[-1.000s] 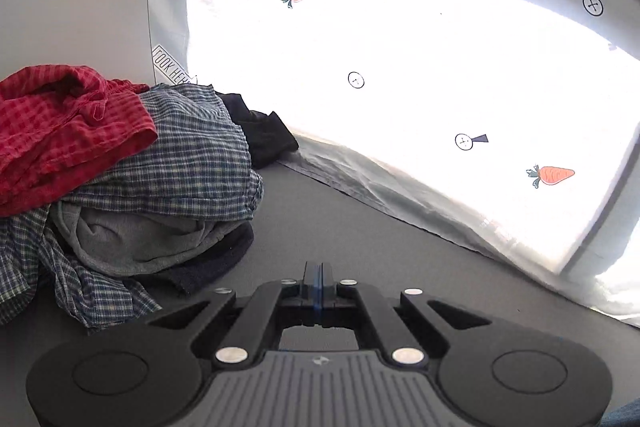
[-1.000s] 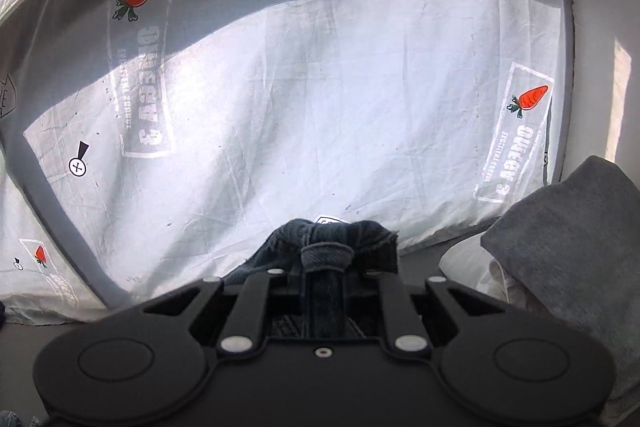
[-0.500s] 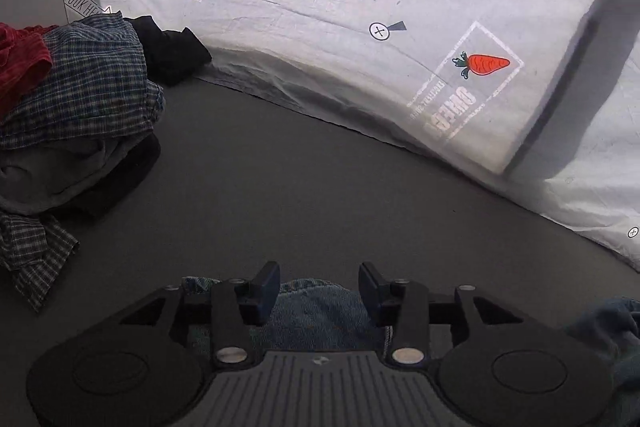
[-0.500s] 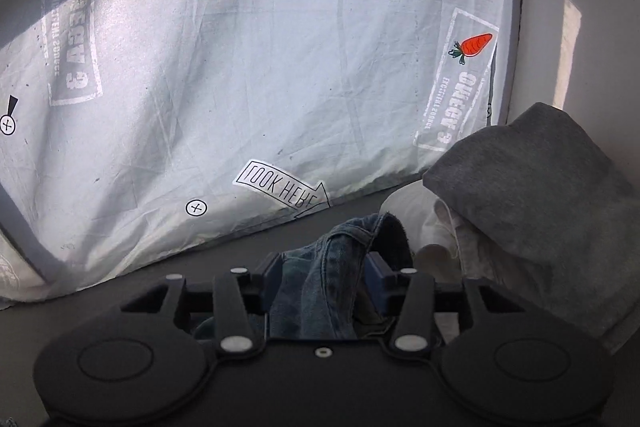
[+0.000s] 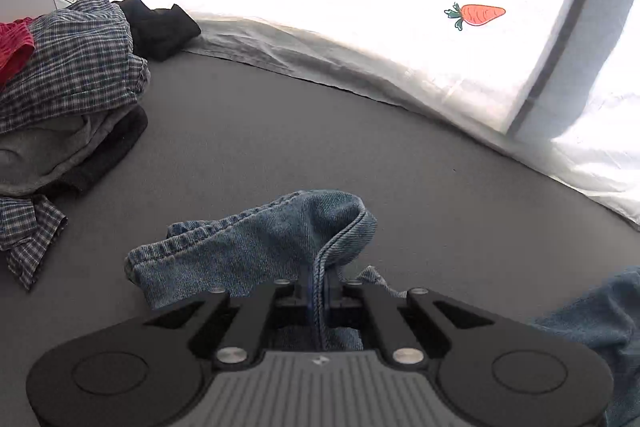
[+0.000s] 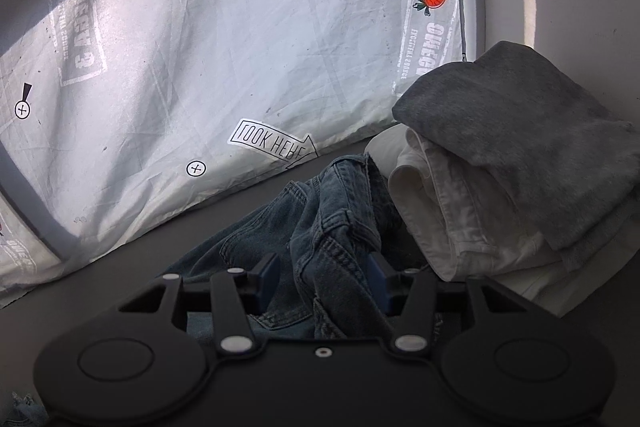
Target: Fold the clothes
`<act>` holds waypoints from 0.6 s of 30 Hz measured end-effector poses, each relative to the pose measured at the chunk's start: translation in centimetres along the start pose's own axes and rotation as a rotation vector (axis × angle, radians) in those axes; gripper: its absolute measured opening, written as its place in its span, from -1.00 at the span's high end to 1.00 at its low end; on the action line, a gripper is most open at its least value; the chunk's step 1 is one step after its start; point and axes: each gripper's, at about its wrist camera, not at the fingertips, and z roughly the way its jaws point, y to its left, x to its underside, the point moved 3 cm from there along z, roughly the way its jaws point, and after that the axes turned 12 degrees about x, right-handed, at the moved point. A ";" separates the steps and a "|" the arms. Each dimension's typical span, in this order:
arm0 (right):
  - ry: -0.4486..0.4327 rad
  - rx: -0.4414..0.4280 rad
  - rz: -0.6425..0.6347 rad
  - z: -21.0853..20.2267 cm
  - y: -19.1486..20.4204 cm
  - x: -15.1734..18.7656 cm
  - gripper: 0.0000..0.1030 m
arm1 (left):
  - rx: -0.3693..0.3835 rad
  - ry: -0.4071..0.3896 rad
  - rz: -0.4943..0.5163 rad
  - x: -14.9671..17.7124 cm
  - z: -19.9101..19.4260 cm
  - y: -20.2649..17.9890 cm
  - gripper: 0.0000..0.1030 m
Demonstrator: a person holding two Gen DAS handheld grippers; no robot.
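Since the earlier frames, both grippers have dropped toward the grey surface; the left gripper [image 5: 318, 293], then pressed together on nothing, now has denim between its fingers, and the right gripper [image 6: 323, 277], then clamped on a denim fold, has parted.

Jeans [image 5: 256, 247]: blue denim, faded, stitched hem visible. In the left wrist view a hemmed edge rises in a peak from the desk [image 5: 280, 131]; the left gripper's jaws are clamped together on that hem seam. More denim shows at the lower right edge of this view.

Right wrist view: darker, crumpled section of the jeans [image 6: 332, 223] with seams and a pocket-like fold lies bunched on the desk. The right gripper's jaws are opening, standing apart, with a denim ridge between them; the right pad looks close to the cloth, contact cannot be confirmed.

Only the left view shows an unfolded heap at left: blue checked shirt [image 5: 76, 63], red checked garment [image 5: 14, 49], grey garment [image 5: 44, 151], black garment [image 5: 160, 27].

Only the right view shows a stack at right: grey folded garment [image 6: 528, 139] on top of a white folded garment [image 6: 452, 211]. The jeans' far end lies just beside this stack, possibly touching it.

Behind, in both views: white printed sheet [image 6: 240, 47] with carrot motifs, crossed circles and a "LOOK HERE" arrow, strongly sunlit and washed out in the left view.
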 end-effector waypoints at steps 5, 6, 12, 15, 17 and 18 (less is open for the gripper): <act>-0.013 -0.007 0.051 -0.7 -0.7 0.2 0.04 | 0.188 -0.419 0.038 -9.5 -9.2 -1.5 0.93; -0.013 -0.012 0.058 -0.9 -0.8 0.4 0.04 | 0.190 -0.498 0.076 -10.5 -10.7 -1.7 0.93; 0.026 -0.018 0.063 -1.4 -1.2 2.7 0.04 | -0.147 -0.377 0.066 -9.0 -6.2 3.0 0.19; 0.057 -0.018 0.044 -1.6 -1.0 4.2 0.04 | -0.132 -0.168 -0.248 -3.3 -2.7 8.9 0.17; 0.081 -0.032 0.036 -1.7 -0.8 5.2 0.04 | -0.086 -0.105 -0.375 1.4 -2.1 10.2 0.17; 0.093 -0.039 0.032 -1.8 -0.6 5.6 0.04 | -0.084 -0.072 -0.379 3.4 -1.8 9.8 0.17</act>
